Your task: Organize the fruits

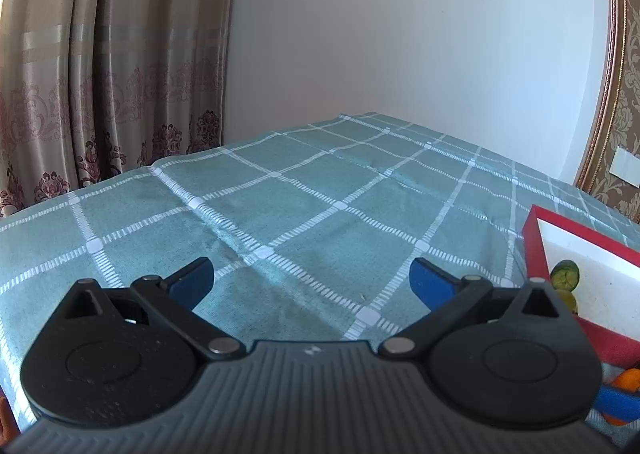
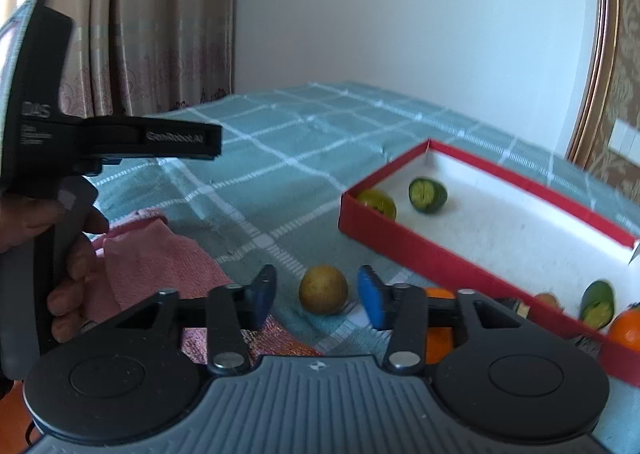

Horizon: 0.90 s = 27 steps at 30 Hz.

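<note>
two tools: left tool (image 1: 312, 280) spread wide, empty; right tool (image 2: 316, 296) narrowed, unclenched, around yellow fruit (image 2: 323, 289) on desk (image 2: 280, 158).

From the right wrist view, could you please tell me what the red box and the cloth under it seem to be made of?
The red box looks like cardboard with a matte red outside and plain white inside: thin, stiff walls, sharply folded corners. The cloth seems a woven fabric, teal with a white grid; soft creases and a dull surface suggest cotton or a blend, though I cannot tell which.
</note>
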Tool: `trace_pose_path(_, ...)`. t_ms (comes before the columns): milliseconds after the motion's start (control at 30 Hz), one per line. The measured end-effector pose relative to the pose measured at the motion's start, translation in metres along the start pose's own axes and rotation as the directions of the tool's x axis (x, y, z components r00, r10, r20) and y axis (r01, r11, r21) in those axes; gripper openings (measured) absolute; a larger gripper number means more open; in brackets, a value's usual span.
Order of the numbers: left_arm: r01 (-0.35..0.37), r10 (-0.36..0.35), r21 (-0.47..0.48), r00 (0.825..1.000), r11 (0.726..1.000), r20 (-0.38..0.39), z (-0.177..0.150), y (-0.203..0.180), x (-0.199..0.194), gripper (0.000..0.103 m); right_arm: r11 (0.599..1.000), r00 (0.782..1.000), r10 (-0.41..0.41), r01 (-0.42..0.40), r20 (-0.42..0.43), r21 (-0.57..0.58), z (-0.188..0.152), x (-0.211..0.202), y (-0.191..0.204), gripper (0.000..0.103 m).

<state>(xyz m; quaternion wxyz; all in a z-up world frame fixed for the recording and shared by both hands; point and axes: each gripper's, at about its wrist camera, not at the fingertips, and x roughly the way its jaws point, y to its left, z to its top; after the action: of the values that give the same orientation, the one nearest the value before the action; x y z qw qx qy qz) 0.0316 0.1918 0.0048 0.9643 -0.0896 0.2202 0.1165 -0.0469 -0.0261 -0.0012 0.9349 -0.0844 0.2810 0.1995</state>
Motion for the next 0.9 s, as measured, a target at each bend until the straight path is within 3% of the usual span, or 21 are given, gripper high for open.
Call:
trace_pose_path(133, 0.005, -0.005, -0.001, 1.0, 1.0, -0.002, 0.0, 0.0, 0.001, 0.103, 0.999, 1.0, 0.006, -0.005, -0.011, 0.039, -0.003, 0.003, -0.007, 0.026)
trace_pose_path(300, 0.003, -0.003, 0.001, 1.0, 1.0, -0.003, 0.0, 0.0, 0.001, 0.103, 0.999, 1.0, 0.009, -0.009, 0.002, 0.035, -0.004, 0.002, -0.005, 0.026)
trace_pose_path(467, -0.002, 0.002, 0.002, 1.0, 1.0, -0.003, 0.0, -0.001, 0.001, 0.103, 0.999, 0.997, 0.008, -0.011, 0.081, 0.037, 0.0, -0.015, -0.005, 0.026)
trace_pose_path(700, -0.016, 0.016, 0.014, 1.0, 1.0, -0.005, 0.0, -0.003, 0.001, 0.103, 0.991, 0.974, -0.093, 0.071, 0.207, 0.116, 0.018, -0.048, -0.044, 0.026)
trace_pose_path(900, -0.014, 0.014, 0.021, 1.0, 1.0, -0.007, 0.0, -0.004, 0.001, 0.103, 0.974, 0.962, -0.173, 0.135, 0.21, 0.183, 0.024, -0.052, -0.087, 0.026)
